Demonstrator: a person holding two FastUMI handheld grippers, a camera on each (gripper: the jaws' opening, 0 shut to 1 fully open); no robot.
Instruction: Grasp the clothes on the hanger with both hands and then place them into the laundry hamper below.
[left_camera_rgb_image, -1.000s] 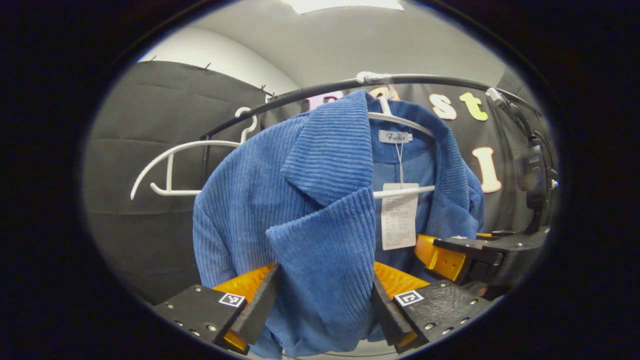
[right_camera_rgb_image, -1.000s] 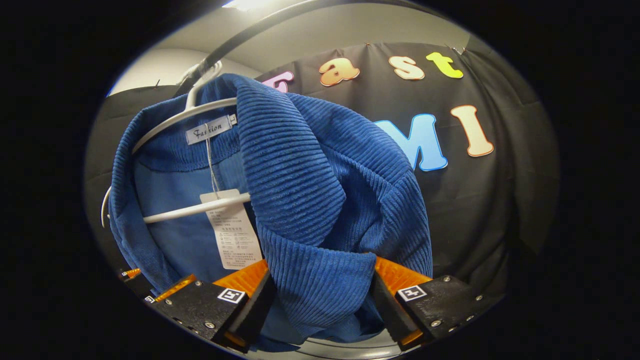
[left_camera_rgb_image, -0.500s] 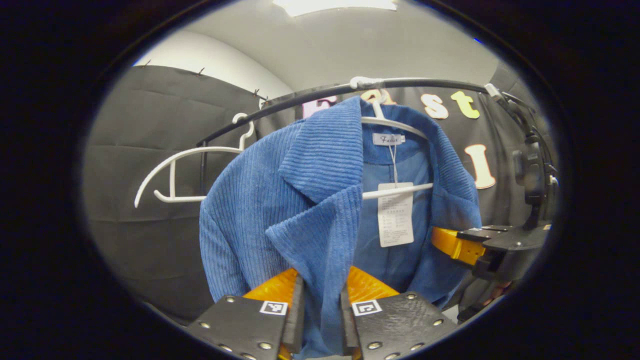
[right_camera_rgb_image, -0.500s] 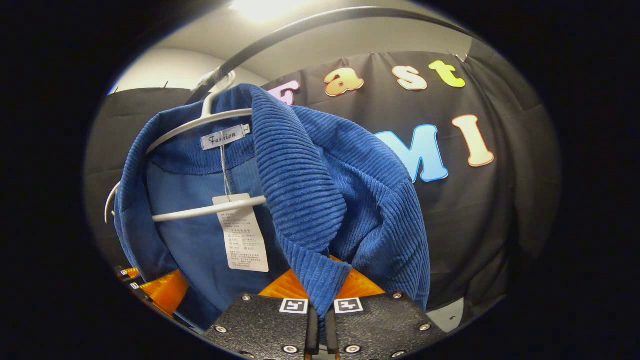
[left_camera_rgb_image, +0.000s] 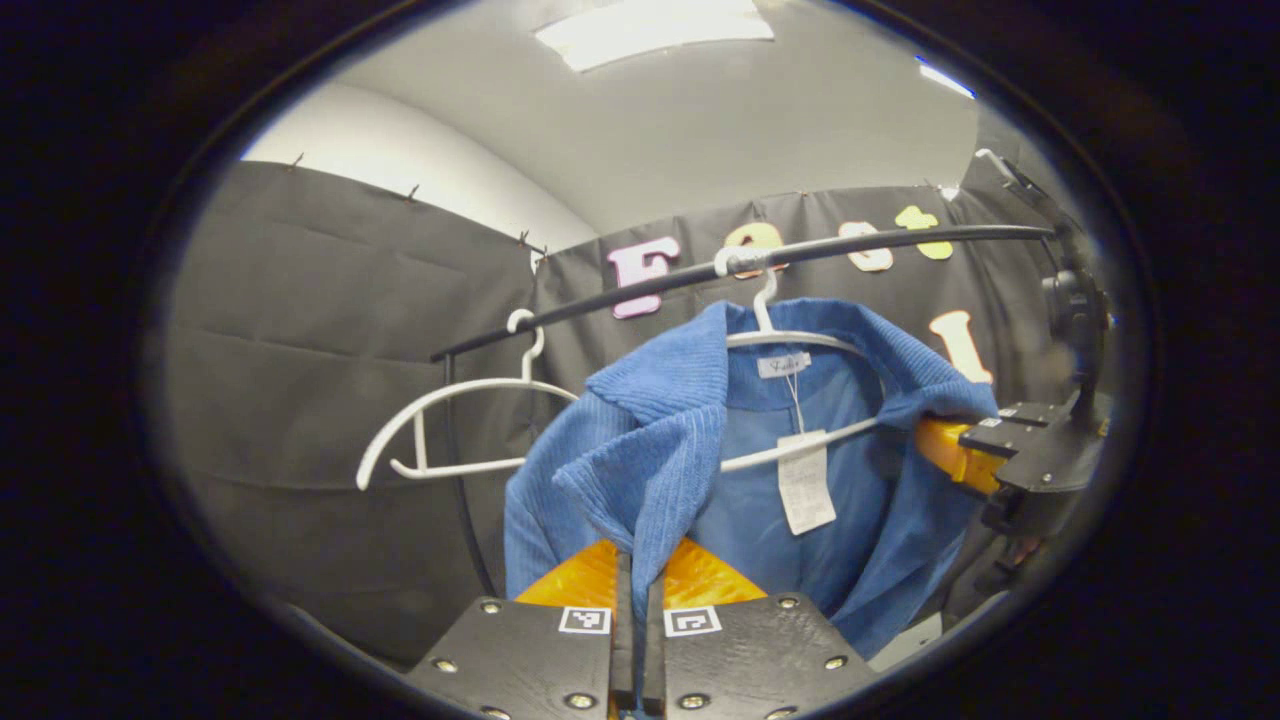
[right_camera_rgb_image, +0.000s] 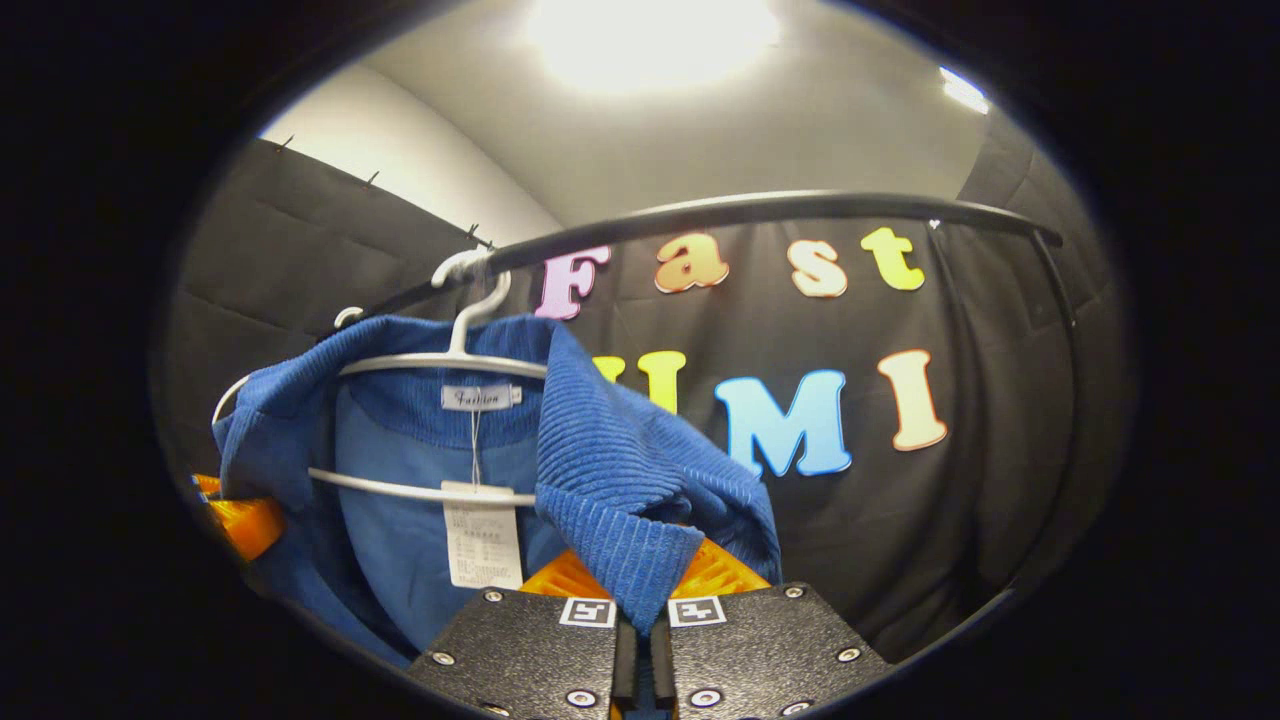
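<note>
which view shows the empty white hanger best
The left gripper view: the empty white hanger hangs in full on the rail, left of the blue jacket. The right gripper view shows what may be its hook behind the jacket.

Black cloth wall (left_camera_rgb_image: 330, 330) spans nine to three o'clock; a ceiling light (right_camera_rgb_image: 650, 40) glares at twelve.
</note>
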